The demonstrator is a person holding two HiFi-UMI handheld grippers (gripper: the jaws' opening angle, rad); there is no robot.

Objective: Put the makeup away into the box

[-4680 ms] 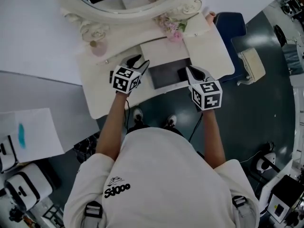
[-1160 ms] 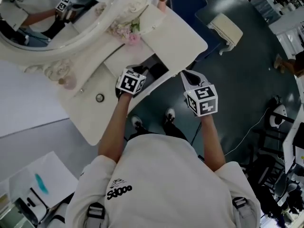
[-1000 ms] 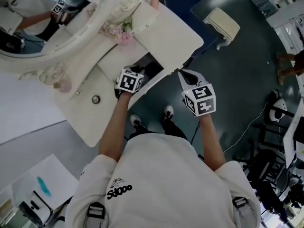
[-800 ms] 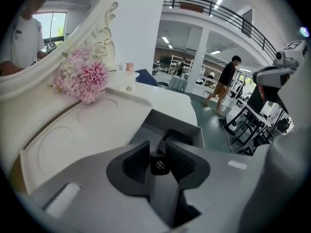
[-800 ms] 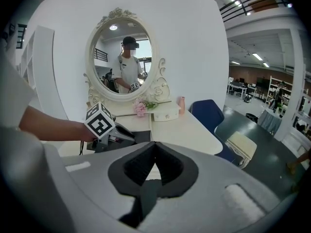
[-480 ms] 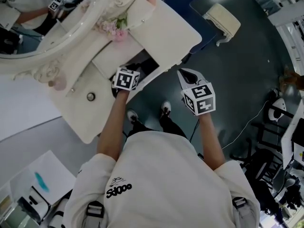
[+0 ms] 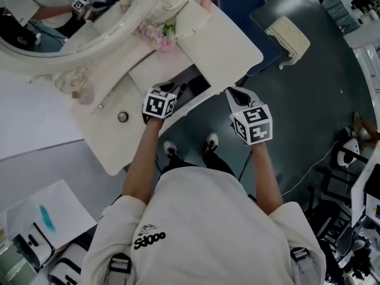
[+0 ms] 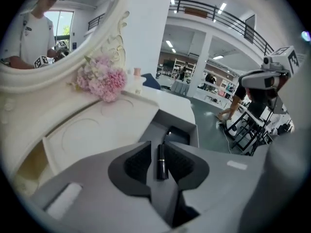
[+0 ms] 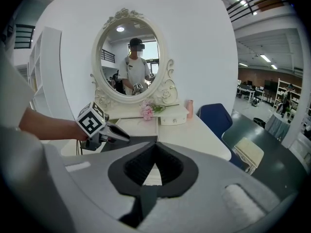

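A slim black lipstick (image 8: 162, 162) stands upright between the pads of my left gripper (image 8: 158, 163). The jaws have just been closing and now grip it. It hangs above the open dark-lined drawer (image 8: 156, 132) of the white dressing table (image 7: 225, 40), where a black compartment (image 8: 178, 135) shows. In the head view my left gripper (image 7: 173, 92) points into that drawer (image 7: 193, 83). My right gripper (image 7: 233, 94) is shut and empty, held off the table's front edge over the floor. From the right gripper view the left gripper (image 9: 120, 135) is at the left, and the right gripper (image 9: 154, 152) has its pads together.
An oval mirror (image 7: 71, 22) stands at the back of the table, with pink flowers (image 7: 159, 35) and a pink bottle (image 7: 205, 0) near it. A round knob (image 7: 122, 117) sits on the left tabletop. A blue chair (image 7: 237, 5) and a cream stool (image 7: 289, 37) stand to the right.
My left gripper has shifted slightly over the drawer with the lipstick in it. The right gripper has stayed where it was. The head view has swung a little.
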